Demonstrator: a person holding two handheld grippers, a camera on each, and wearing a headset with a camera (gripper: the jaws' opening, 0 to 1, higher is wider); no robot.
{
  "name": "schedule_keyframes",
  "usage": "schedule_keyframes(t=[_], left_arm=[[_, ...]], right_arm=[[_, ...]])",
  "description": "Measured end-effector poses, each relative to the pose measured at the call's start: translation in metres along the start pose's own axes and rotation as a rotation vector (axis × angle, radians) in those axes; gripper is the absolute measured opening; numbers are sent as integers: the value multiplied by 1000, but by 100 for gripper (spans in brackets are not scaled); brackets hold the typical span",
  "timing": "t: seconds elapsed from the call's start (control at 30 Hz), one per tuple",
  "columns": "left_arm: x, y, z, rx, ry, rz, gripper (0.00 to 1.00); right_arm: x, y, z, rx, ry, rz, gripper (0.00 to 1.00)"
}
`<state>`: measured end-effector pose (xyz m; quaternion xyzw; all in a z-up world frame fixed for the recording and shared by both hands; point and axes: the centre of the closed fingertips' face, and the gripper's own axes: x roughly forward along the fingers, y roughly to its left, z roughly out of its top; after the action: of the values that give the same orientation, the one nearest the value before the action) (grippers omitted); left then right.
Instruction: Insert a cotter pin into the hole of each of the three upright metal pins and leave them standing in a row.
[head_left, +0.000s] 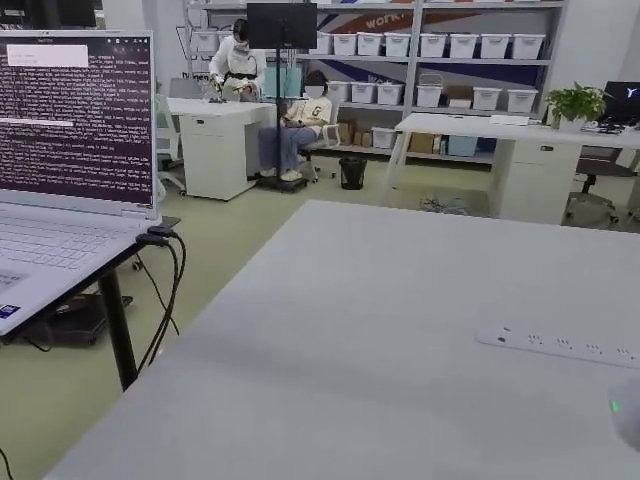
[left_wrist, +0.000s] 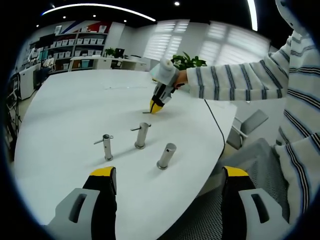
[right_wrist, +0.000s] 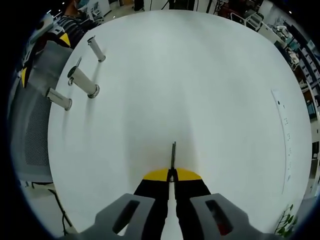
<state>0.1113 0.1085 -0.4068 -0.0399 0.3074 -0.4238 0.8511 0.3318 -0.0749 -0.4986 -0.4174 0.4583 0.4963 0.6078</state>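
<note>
White table (left_wrist: 75, 100): bears three upright metal pins in a short row, set near the left gripper (left_wrist: 169, 174), whose yellow-tipped jaws stand wide apart with nothing between them. Left metal pin (left_wrist: 107, 147): first cotter pin (left_wrist: 102, 139) crosses its top. Middle metal pin (left_wrist: 142, 136): second cotter pin (left_wrist: 137, 128) crosses its top. Right metal pin (left_wrist: 166, 156): plain shaft, leaning in the fisheye picture; true tilt cannot be told. Right gripper (right_wrist: 172, 175): jaws pressed together on the third cotter pin (right_wrist: 173, 152), which juts forward from the tips low over the table, well apart from the row; whether it touches the surface cannot be told. In the left gripper view the same right gripper (left_wrist: 155, 106) points tip-down at the table beyond the pins, held by a hand (left_wrist: 181, 76) in a striped sleeve (left_wrist: 240, 80). Containers, head view: white storage bins (head_left: 430, 45) ranked on far shelves, contents not to be made out; black waste bin (head_left: 352, 172) on the floor, inside hidden. Other items: laptop (head_left: 70, 130) on a stand at left, its screen text too small to read; power strip (head_left: 560, 345) on the table at right, cut off by the picture edge; potted plant (head_left: 575, 100) on a far desk.
</note>
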Motion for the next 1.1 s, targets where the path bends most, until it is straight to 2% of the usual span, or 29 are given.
schedule_keyframes(t=[0.13,0.37,0.43,0.53,0.7,1.1], left_arm=[[3,3,1,3,4,0,85],[5,4,7,0,-19,-1,85],[6,3,7,-3,-16,-7,85],[6,2,7,-17,-14,-17,84],[6,2,7,-17,-14,-16,83],[5,0,12,-3,-23,-10,82]], right_arm=[[1,0,0,-20,20,0,0],[1,0,0,-86,39,-4,0],[1,-1,0,-56,36,-4,0],[0,0,0,-66,29,-19,0],[1,-1,0,-38,41,-43,0],[0,-1,2,-36,50,-42,0]])
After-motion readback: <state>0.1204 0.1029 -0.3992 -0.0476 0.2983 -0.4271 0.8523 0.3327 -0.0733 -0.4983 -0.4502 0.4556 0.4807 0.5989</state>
